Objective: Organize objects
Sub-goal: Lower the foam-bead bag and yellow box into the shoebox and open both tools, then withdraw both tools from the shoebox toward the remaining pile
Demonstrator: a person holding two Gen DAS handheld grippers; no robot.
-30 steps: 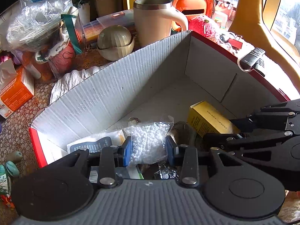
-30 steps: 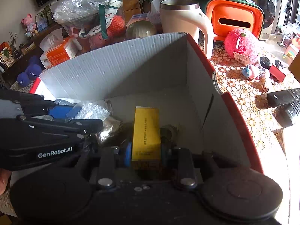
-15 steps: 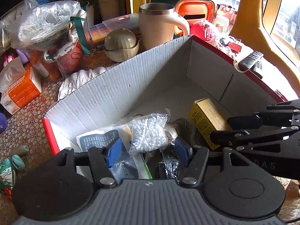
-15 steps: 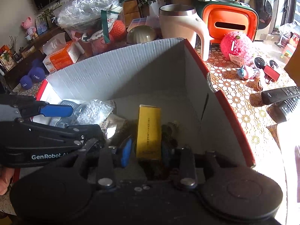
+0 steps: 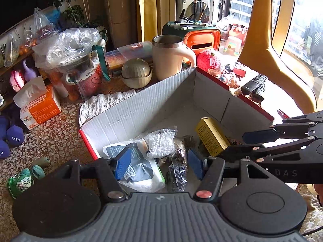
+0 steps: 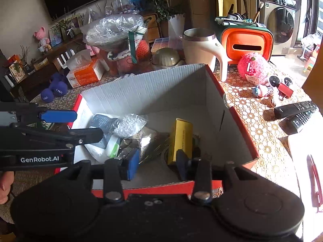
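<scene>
Both grippers had let go and lifted back from the box (image 5: pixel 141 109); the left gripper (image 5: pixel 159 166) hung with fingers spread and empty, the bead bag (image 5: pixel 161 141) lying free inside; the right gripper (image 6: pixel 157 164) was opening, clear of the yellow carton (image 6: pixel 180 137) propped inside; both drops looked done; the walls stood high, open room above.

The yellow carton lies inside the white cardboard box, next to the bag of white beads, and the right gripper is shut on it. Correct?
Not quite. The right gripper is not gripping the yellow carton: in the right wrist view its fingers stand apart, opening, clear of it. The carton does lie in the white cardboard box, near the bag of white beads.
</scene>
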